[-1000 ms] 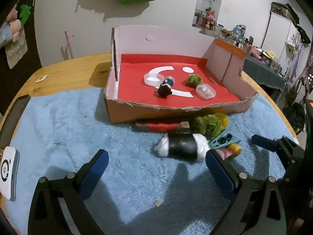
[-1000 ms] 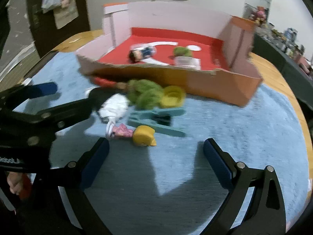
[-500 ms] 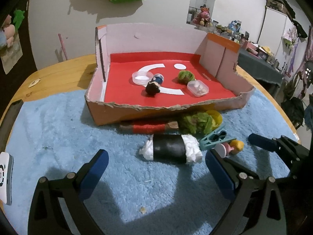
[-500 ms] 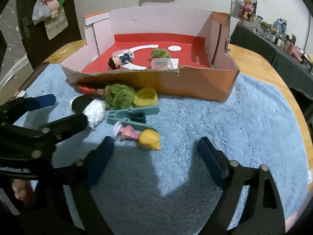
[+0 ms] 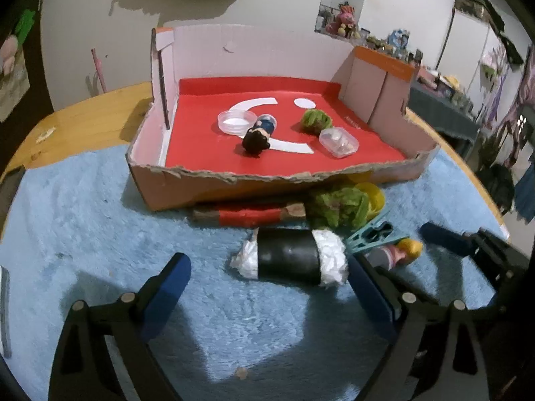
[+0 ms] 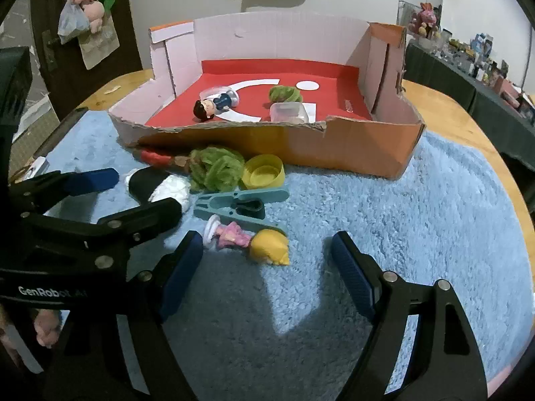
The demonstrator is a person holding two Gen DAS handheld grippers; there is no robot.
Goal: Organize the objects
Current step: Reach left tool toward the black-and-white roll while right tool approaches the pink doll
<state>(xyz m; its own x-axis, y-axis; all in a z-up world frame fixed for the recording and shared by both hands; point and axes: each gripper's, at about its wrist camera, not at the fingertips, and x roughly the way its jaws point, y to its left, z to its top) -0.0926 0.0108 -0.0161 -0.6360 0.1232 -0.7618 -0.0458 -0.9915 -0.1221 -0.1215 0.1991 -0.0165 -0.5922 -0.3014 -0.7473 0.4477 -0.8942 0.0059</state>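
My left gripper (image 5: 267, 284) hangs low over the blue rug (image 5: 100, 234) with its fingers (image 5: 174, 277) spread wide and holding nothing; the black roll with white ends (image 5: 289, 257) lies on the rug just ahead, between them. My right gripper (image 6: 267, 267) is also spread and empty, its fingers (image 6: 351, 274) either side of the blonde doll (image 6: 250, 240), which lies flat. Beyond the doll sit the teal clothespin (image 6: 240, 202), the green scrubber (image 6: 217, 168) and the yellow cap (image 6: 264, 175), all close to the front wall of the cardboard box (image 6: 334, 147). On the box's red floor lie a dark-haired doll (image 5: 257, 135), two clear lids (image 5: 235, 121) and a second green scrubber (image 5: 316, 121). The rug covers the wooden counter (image 5: 83, 123).
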